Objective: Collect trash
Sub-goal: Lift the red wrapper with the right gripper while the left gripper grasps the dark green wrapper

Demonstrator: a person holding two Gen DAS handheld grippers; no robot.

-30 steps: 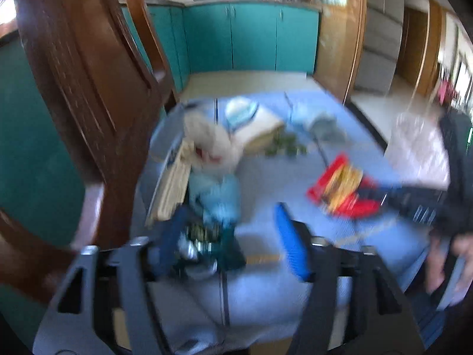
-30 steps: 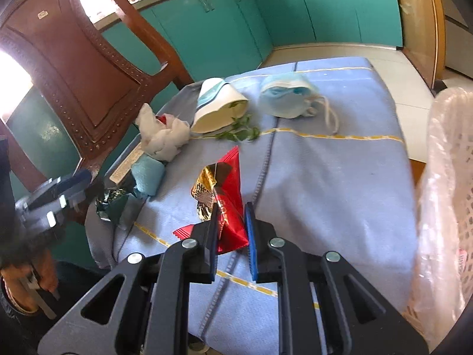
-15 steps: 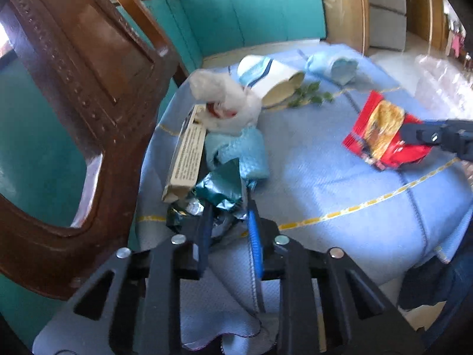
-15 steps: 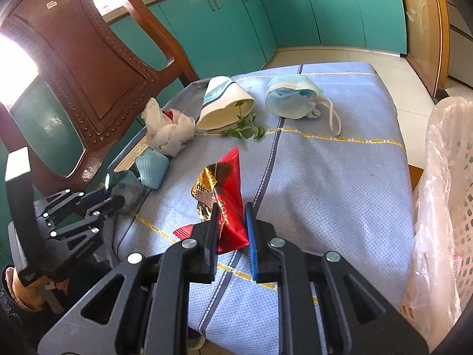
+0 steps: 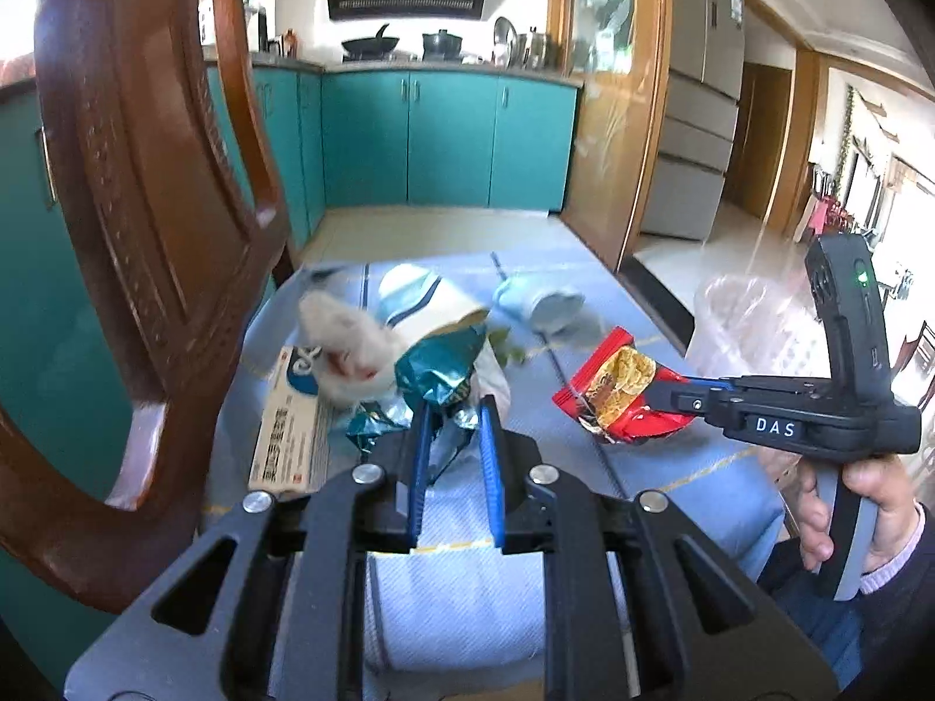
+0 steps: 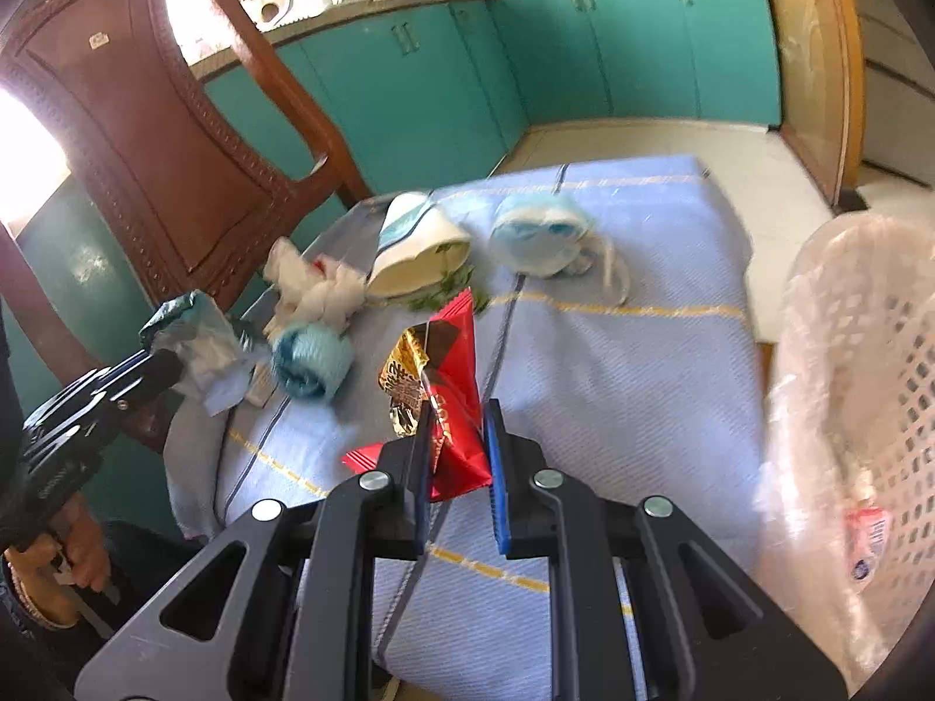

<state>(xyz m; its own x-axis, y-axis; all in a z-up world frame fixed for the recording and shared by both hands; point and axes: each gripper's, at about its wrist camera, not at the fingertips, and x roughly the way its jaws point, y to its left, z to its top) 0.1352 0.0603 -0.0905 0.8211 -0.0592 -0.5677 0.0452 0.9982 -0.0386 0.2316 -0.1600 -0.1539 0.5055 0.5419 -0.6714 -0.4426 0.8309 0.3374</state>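
Note:
A crumpled teal foil wrapper [image 5: 438,371] hangs just above the blue tablecloth [image 5: 643,467]. My left gripper [image 5: 456,412] is shut on it, the jaws closing tight on the foil. In the right wrist view that gripper [image 6: 160,365] comes in from the left with the teal wrapper [image 6: 193,324]. My right gripper [image 6: 459,417] is shut on a red and gold snack wrapper [image 6: 453,350], held upright over the cloth. The left wrist view shows the same red wrapper [image 5: 619,388] in the right gripper [image 5: 666,394], with a hand on its handle.
On the cloth lie a tipped paper cup [image 6: 418,245], a face mask [image 6: 537,233], a white tissue wad [image 6: 310,286], a light-blue crumpled ball [image 6: 310,359] and a flat box [image 5: 292,426]. A lined white basket [image 6: 865,380] stands at the right. A wooden chair [image 5: 146,204] crowds the left.
My left gripper went from wide open to shut on the teal wrapper and lifted it off the cloth. The right gripper kept its hold on the red wrapper and barely moved.

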